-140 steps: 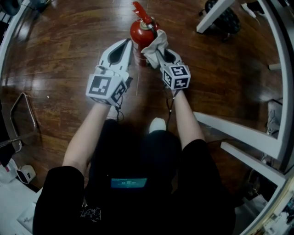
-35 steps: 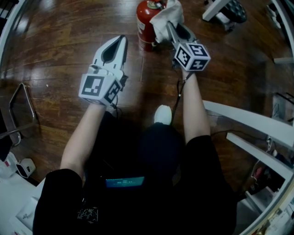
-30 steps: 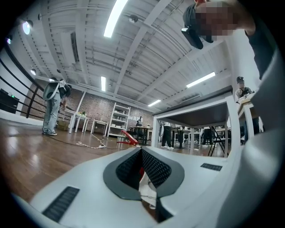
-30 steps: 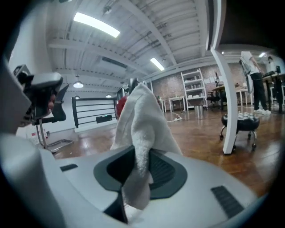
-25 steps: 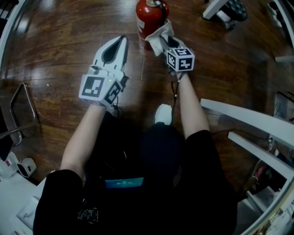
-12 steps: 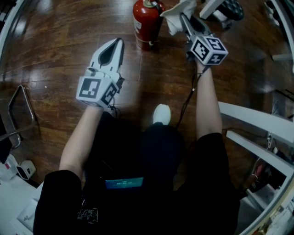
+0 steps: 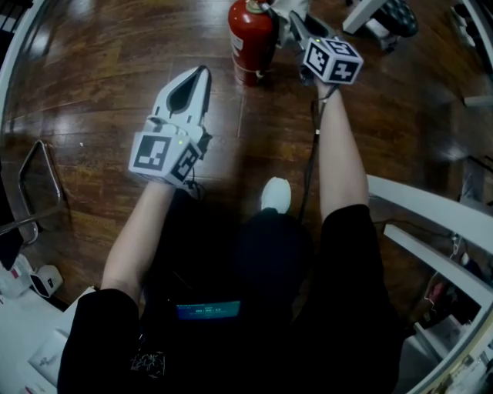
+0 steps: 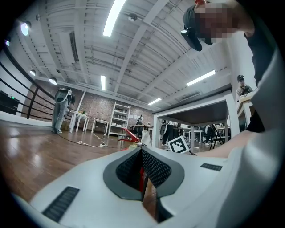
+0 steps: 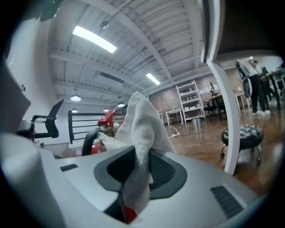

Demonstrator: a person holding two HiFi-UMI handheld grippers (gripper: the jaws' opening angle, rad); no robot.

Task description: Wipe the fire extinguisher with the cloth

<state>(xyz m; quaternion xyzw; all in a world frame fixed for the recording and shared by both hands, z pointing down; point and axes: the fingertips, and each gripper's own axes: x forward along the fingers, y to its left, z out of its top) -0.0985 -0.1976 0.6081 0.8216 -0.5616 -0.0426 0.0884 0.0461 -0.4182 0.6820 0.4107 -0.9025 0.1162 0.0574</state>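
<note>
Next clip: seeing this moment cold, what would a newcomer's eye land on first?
The red metal fire extinguisher stands upright on the dark glossy wooden floor at the top of the head view. Just right of its top, the right gripper is shut on a crumpled white cloth. The left gripper hangs shut and empty, lower left of the extinguisher and apart from it.

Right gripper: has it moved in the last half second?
Yes. The right gripper, holding the cloth, has swung left, closing the gap to the fire extinguisher.
</note>
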